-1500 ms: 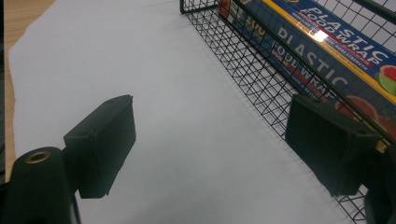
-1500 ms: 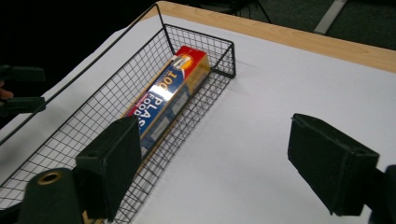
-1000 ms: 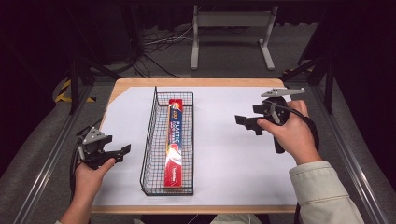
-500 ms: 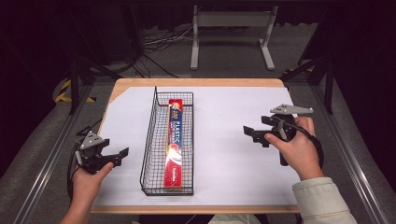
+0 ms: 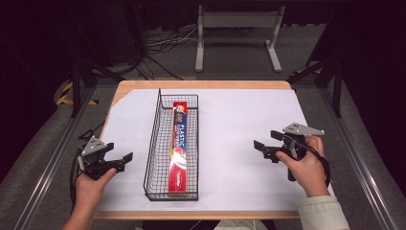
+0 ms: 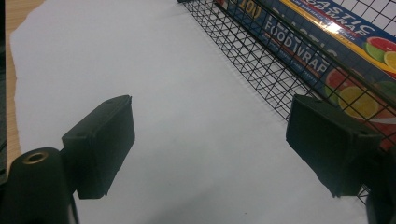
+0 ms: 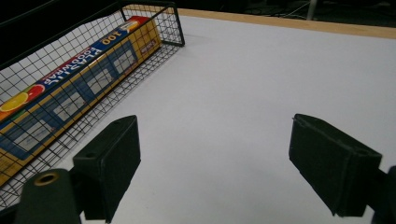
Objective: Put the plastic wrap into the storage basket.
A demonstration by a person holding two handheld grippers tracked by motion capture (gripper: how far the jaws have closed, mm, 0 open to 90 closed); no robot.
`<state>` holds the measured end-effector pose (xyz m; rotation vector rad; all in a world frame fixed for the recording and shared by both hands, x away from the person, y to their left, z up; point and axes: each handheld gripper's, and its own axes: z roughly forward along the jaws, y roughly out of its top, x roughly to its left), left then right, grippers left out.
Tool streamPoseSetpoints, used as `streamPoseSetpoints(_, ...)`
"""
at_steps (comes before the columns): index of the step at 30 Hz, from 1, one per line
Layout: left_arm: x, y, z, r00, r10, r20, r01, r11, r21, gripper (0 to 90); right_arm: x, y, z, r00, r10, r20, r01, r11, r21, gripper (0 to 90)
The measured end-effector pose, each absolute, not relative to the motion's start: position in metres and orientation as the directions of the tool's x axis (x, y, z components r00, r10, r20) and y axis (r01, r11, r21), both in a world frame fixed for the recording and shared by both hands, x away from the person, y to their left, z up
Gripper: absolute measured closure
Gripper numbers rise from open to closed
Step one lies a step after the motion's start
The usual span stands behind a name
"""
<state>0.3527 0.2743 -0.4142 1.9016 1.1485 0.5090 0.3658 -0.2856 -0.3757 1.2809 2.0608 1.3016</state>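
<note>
left hand-held gripper (image 5: 125, 157): held low at the desk's (image 5: 230, 85) near-left edge, jaws spread wide and empty, aimed right at the wire basket (image 5: 154, 143). right hand-held gripper (image 5: 261, 147): fist upright around its grip, forearm entering from the near-right corner, jaws wide and empty, aimed left over bare white paper (image 5: 234, 129). food wrap box (image 5: 178, 146): lying lengthwise inside the basket, between both grippers, nearer the left one, touched by neither.
</note>
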Motion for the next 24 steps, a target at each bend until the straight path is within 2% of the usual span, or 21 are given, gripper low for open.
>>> streamPoseSetpoints(10, 0.356, 0.277, -0.422, 0.498, 0.863, -0.086, 0.541, -0.231, 0.809, 16.1, 0.365, -0.296, -0.412, -0.489, 0.863, 0.123, 0.524, 0.178, 0.833, 16.9)
streamPoseSetpoints(16, 0.357, 0.278, -0.424, 0.496, 0.865, -0.081, 0.544, -0.237, 0.805, 16.1, 0.364, -0.297, -0.423, -0.48, 0.873, 0.083, 0.544, 0.222, 0.809, 16.8)
streamPoseSetpoints(24, 0.359, 0.277, -0.427, 0.49, 0.868, -0.087, 0.551, -0.23, 0.802, 16.2, 0.364, -0.295, -0.435, -0.448, 0.891, 0.075, 0.579, 0.225, 0.784, 16.2)
